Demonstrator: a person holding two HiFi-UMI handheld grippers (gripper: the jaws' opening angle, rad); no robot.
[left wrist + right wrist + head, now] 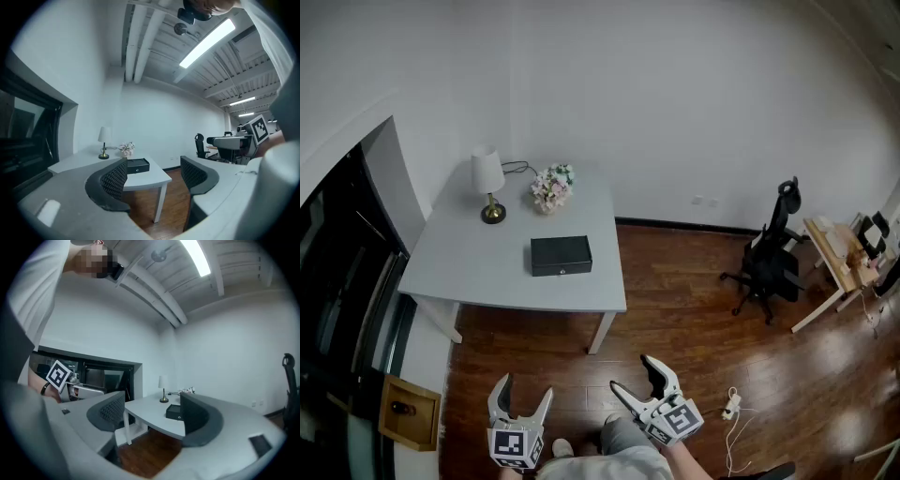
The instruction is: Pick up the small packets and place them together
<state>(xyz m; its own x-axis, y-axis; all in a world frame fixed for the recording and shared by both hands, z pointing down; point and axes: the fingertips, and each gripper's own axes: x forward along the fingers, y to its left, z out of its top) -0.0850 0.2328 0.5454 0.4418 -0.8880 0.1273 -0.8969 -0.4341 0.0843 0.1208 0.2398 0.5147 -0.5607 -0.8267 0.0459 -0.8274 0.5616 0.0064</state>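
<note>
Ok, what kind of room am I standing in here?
Probably an office or studio: a grey table holding a lamp and a black box, a black swivel chair on a wooden floor, and a ceiling strip light.

Legible text, brands, numbers, signs: none.
Square markers: black-and-white coded patterns without letters or digits, one on the cube behind the left claw (520,392), one on the cube behind the right claw (636,375).
Black box (561,255), well ahead of both claws: any marking is too small to read.

Right tongs (151,403) gape empty before the grey table (149,416).
</note>
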